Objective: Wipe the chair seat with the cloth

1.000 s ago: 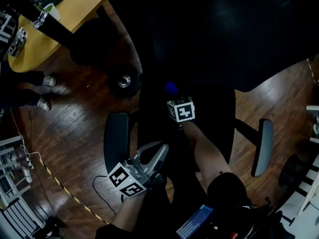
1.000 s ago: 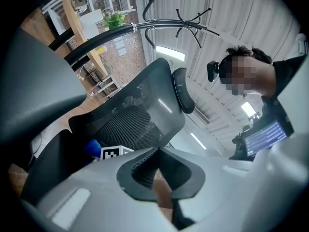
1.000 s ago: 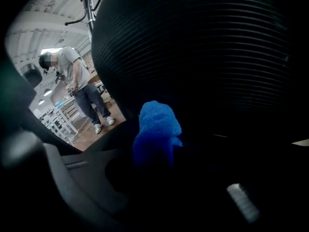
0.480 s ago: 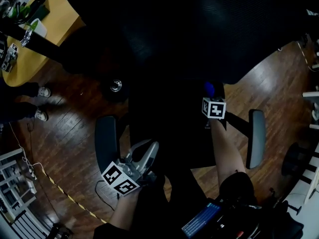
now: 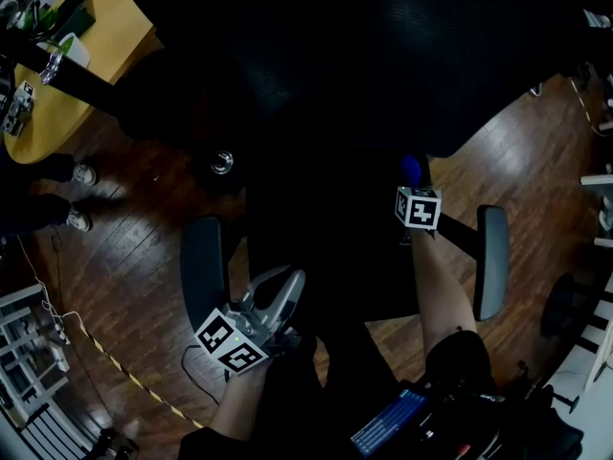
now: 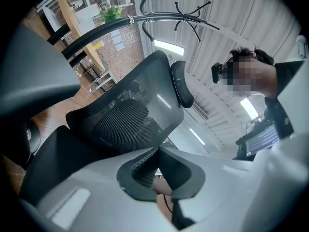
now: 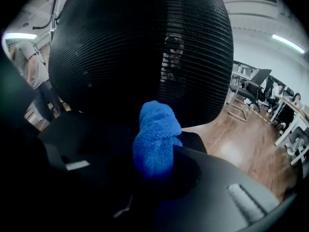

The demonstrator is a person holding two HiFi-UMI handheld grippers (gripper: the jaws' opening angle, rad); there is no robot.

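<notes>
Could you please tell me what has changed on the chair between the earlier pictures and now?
The right gripper, shut on the blue cloth, swept across the chair seat toward the person's right, mostly in the first half second. Nothing was taken hold of or let go. The left gripper stayed shut and empty beside the armrest.

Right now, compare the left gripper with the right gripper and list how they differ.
The right gripper is shut on the blue cloth; the left gripper is shut on nothing. The right gripper is at the right rear of the chair seat; the left gripper hangs by the left armrest. Both point toward the backrest.
</notes>
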